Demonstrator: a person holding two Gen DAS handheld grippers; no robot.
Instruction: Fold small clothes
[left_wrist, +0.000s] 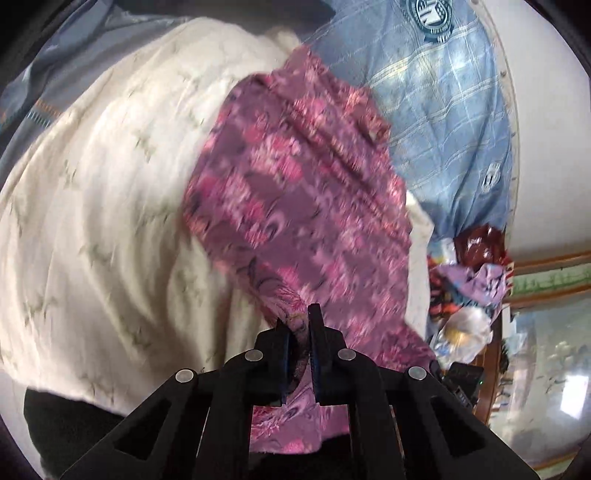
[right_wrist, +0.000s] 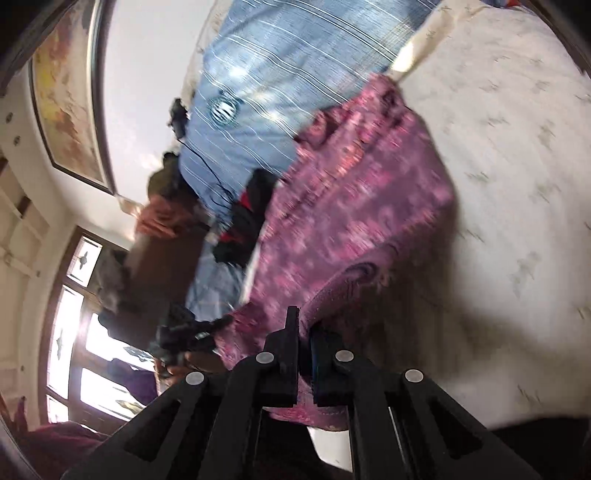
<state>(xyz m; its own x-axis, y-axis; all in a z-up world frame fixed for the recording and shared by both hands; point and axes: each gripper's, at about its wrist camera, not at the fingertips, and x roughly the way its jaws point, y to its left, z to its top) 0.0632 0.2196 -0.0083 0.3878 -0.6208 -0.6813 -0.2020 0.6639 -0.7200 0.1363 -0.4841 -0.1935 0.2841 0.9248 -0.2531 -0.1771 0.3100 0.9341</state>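
Observation:
A small purple garment with a pink flower print (left_wrist: 295, 192) lies on a cream sheet (left_wrist: 103, 192), its near edge lifted. My left gripper (left_wrist: 300, 321) is shut on that near edge; cloth is pinched between the black fingers and hangs below them. In the right wrist view the same purple garment (right_wrist: 354, 206) stretches away from the camera, and my right gripper (right_wrist: 303, 325) is shut on another part of its edge. The left gripper (right_wrist: 184, 336) shows at the lower left of that view, at the garment's other corner. Both views are blurred.
A blue checked sheet with round logos (left_wrist: 443, 122) lies beyond the cream sheet. A heap of mixed clothes and bags (left_wrist: 469, 280) sits at the bed's edge. Black and red clothes (right_wrist: 243, 221) lie on the blue sheet. A framed picture (right_wrist: 66, 99) and a window (right_wrist: 74, 332) stand beyond.

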